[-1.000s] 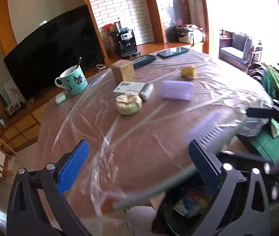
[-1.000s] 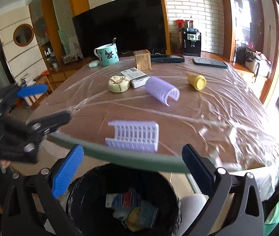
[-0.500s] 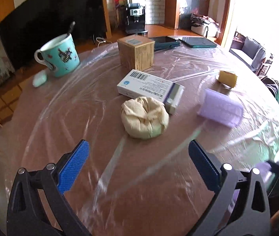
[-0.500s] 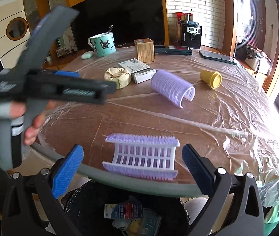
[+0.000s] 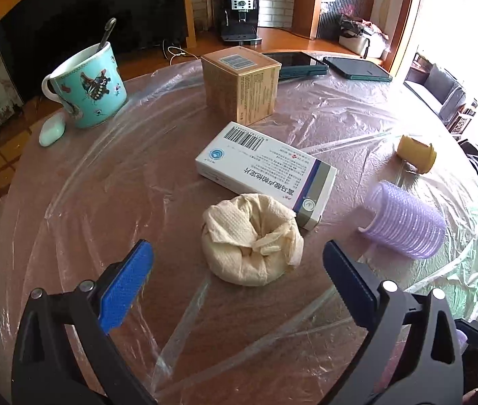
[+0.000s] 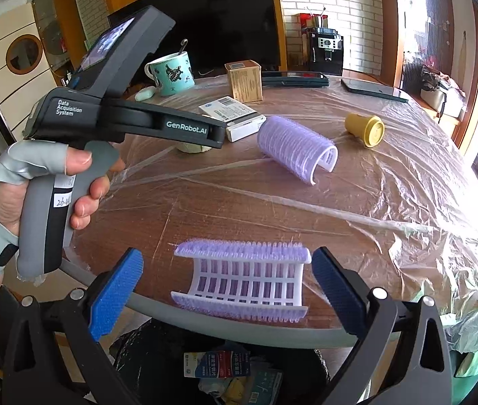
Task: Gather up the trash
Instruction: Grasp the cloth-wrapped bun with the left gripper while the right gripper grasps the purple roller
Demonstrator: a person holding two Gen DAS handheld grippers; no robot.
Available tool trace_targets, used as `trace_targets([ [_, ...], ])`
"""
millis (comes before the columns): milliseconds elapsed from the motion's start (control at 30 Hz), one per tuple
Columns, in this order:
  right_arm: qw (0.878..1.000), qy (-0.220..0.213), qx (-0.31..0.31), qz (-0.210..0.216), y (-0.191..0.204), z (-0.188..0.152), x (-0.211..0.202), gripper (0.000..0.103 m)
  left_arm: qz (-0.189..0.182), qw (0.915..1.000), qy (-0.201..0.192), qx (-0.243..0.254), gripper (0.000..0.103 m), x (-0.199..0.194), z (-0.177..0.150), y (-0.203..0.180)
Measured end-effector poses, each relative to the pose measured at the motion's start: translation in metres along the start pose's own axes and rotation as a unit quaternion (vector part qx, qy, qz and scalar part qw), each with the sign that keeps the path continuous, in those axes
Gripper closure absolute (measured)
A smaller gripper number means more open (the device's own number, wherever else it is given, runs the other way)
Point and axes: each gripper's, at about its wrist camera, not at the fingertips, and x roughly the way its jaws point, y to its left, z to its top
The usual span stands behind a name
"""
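Note:
A crumpled cream paper wad (image 5: pixel 252 239) lies on the plastic-covered round table (image 5: pixel 110 202), right in front of my open left gripper (image 5: pixel 237 270) and between its blue pads. A white medicine box (image 5: pixel 265 172) touches the wad's far side. My right gripper (image 6: pixel 227 287) is open around a flat purple hair roller (image 6: pixel 242 280) at the table's near edge, pads apart from it. Below the edge sits a black trash bin (image 6: pixel 232 368) holding packets. In the right wrist view the left gripper's body (image 6: pixel 120 114), held by a gloved hand, hides most of the wad.
A teal mug (image 5: pixel 87 91) with a spoon, a small mint object (image 5: pixel 51 130), a brown carton (image 5: pixel 240 84), two dark tablets (image 5: pixel 357 69), a yellow cap (image 5: pixel 417 153) and a rolled purple roller (image 5: pixel 404 226) stand further back. A television and a coffee machine are behind the table.
My left gripper has swung from the table's edge in over the table, up to the paper wad. My right gripper has closed in on the flat purple roller.

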Motion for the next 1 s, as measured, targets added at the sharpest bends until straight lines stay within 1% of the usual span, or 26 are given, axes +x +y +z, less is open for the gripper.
trace_targets([
  [300,1.0,0.007,0.008,-0.002,-0.003,-0.001,0.004,0.004,0.013,0.9997,0.006,0.019,0.002,0.006,0.004,-0.011],
  [533,1.0,0.016,0.014,0.001,-0.003,0.0,0.008,0.005,0.014,0.9994,0.01,0.029,0.004,0.009,0.005,-0.016],
  [600,1.0,0.017,0.013,0.0,-0.002,0.001,0.009,0.005,0.015,0.9993,0.014,0.031,0.007,0.01,0.005,-0.016],
  [667,1.0,0.019,0.013,0.0,-0.001,0.001,0.011,0.005,0.014,0.9993,0.015,0.031,0.008,0.012,0.005,-0.016],
  [733,1.0,0.023,0.012,-0.001,-0.001,0.002,0.013,0.01,0.01,0.9994,0.016,0.028,0.009,0.014,0.006,-0.015],
  [800,1.0,0.025,0.012,-0.002,-0.001,0.002,0.014,0.01,0.002,0.9996,0.018,0.023,0.016,0.014,0.006,-0.013],
  [1000,1.0,0.025,0.015,-0.001,-0.003,0.004,0.014,0.013,-0.01,0.9995,0.02,0.022,0.027,0.013,0.007,-0.012],
])
